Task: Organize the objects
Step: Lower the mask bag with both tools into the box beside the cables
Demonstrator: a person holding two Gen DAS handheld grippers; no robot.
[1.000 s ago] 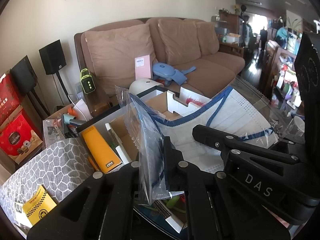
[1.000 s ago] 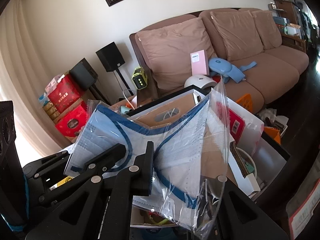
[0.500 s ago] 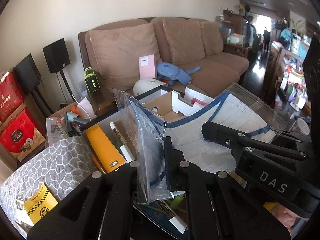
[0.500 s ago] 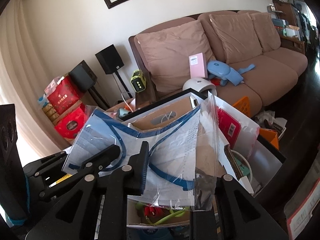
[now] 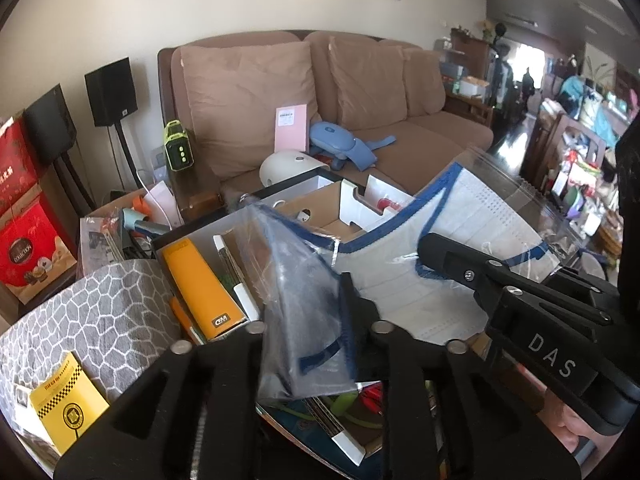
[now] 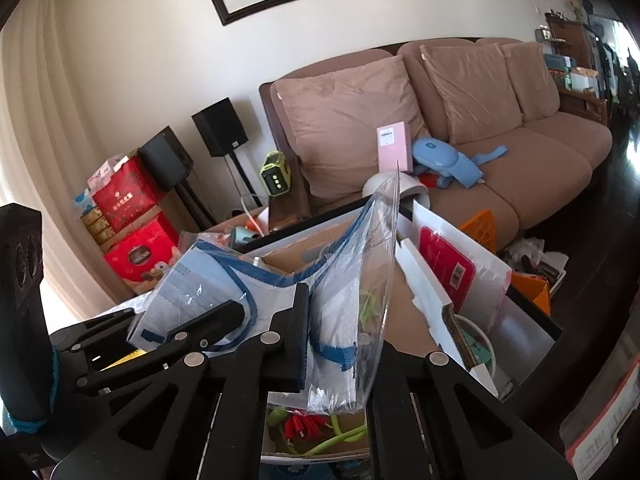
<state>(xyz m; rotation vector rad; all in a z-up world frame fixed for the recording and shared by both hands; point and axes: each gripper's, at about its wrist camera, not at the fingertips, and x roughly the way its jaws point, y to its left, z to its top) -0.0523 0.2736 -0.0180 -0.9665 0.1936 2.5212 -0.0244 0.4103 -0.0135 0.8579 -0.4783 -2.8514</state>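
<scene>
A brown sofa fills the far side of the room, and everything else is placed from it. In front of it stands a black-rimmed box of cardboard compartments, with an orange carton lying in the compartment farthest from the sofa's right end. Held above that box, on the near side from the sofa, is a clear plastic bag of face masks, white with blue edging, stretched between the two claws. The left claw is clamped on one end of the bag, its fingers pressing the crumpled plastic together. The right claw is clamped on the other end, where the plastic rises in a tall fold toward the sofa. On the sofa seat lie a blue massager and a pink box propped against a cushion. A small yellow box sits on grey patterned fabric, well apart from the sofa.
</scene>
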